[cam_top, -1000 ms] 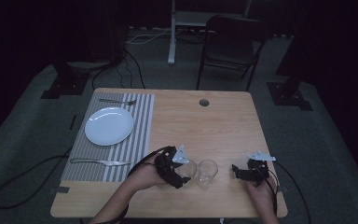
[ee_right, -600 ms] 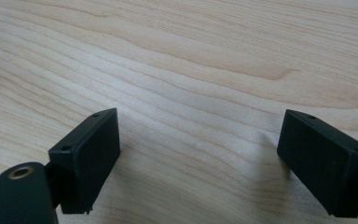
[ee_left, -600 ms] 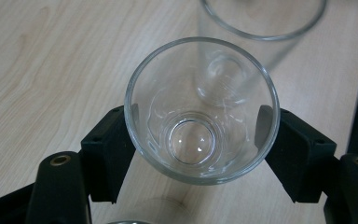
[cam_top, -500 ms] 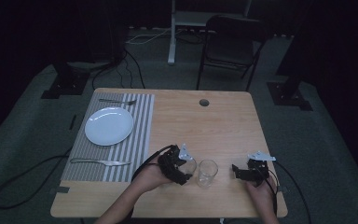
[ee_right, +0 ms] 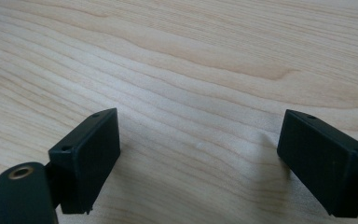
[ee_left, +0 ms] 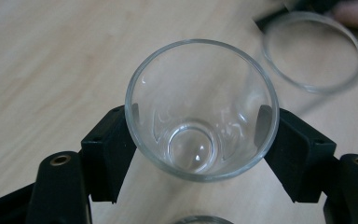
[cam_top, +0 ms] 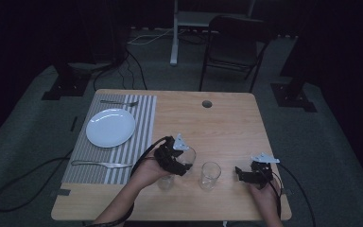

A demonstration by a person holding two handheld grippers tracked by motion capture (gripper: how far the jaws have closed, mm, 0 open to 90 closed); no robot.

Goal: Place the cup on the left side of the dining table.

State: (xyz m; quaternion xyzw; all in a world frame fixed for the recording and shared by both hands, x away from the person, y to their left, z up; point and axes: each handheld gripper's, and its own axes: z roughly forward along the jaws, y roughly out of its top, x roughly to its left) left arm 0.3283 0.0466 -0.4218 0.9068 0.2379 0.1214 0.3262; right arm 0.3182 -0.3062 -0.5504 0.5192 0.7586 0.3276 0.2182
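My left gripper (cam_top: 184, 160) is shut on a clear drinking glass (ee_left: 200, 107), one jaw on each side of its wall just under the rim. The glass (cam_top: 188, 155) looks held a little above the wood and seems empty. A second clear glass (cam_top: 210, 176) stands on the table to its right, and its rim (ee_left: 312, 51) is blurred. The rim of a third glass (ee_left: 198, 219) peeks in below the held one, by the left hand (cam_top: 166, 182). My right gripper (cam_top: 245, 174) (ee_right: 200, 154) is open over bare wood near the front right, nothing between its jaws.
A striped placemat (cam_top: 142, 123) on the table's left carries a white plate (cam_top: 110, 127), a fork (cam_top: 118, 102) behind it and a knife (cam_top: 101, 164) in front. A cable hole (cam_top: 207, 103) is near the far edge. A chair (cam_top: 234, 42) stands beyond the table.
My left gripper has risen and shifted slightly away from the front edge with the glass in it, uncovering a third glass by the hand. The right gripper has stayed put.
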